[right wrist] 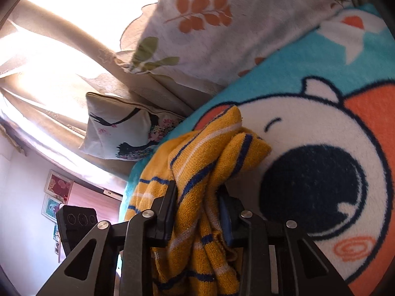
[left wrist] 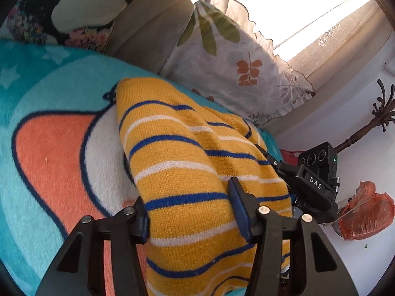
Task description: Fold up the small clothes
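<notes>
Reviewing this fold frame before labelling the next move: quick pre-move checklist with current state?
1. Left gripper has the yellow striped sweater between its fingers: ok, though whether it pinches tight, cannot tell.
2. Right gripper holds bunched knit of the sweater: ok.
3. Sweater lies flat for a clean fold: not ok, it is bunched and draped.
4. Cartoon blanket underneath is free of other items where visible: ok.
5. Leaf-print pillow is apart from the sweater: ok in the left wrist view.
6. Far hem position: cannot tell, hidden by folds.
</notes>
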`<state>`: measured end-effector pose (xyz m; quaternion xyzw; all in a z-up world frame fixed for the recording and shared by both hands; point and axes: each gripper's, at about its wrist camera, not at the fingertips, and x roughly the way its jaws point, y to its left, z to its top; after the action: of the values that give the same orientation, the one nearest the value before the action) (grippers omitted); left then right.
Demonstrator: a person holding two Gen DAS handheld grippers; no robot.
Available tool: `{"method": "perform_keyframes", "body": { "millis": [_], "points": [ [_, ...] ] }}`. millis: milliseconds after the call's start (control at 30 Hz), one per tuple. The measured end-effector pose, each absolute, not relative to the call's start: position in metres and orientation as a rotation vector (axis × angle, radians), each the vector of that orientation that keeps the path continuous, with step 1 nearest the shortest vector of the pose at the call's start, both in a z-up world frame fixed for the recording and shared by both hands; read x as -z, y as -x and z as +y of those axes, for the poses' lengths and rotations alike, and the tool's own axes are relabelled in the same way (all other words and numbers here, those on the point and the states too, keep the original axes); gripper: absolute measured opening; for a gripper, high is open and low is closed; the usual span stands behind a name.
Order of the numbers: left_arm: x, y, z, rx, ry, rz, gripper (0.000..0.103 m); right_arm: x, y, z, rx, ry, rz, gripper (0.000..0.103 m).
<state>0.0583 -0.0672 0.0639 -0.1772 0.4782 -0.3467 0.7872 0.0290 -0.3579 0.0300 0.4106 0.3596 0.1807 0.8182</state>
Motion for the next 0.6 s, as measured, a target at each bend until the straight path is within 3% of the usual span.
{"method": "perform_keyframes", "body": {
  "millis": [167,333,600],
  "points": [
    [-0.054,-0.077,-0.073,0.619,0.284,1.068,0.054,-0.031,-0.058,-0.357,-0.303,-0.758,0.770,0.034],
    [-0.016,-0.058,-0.067,0.593,0.252,1.118,0.065,0.010,-0.062,-0.364,-0.183,-0.730,0.874,0.040],
    [-0.051,-0.002,-0.039,0.536,0.149,0.958,0.067,-0.066,-0.028,-0.349,-0.290,-0.683,0.705,0.042]
  ]
}}
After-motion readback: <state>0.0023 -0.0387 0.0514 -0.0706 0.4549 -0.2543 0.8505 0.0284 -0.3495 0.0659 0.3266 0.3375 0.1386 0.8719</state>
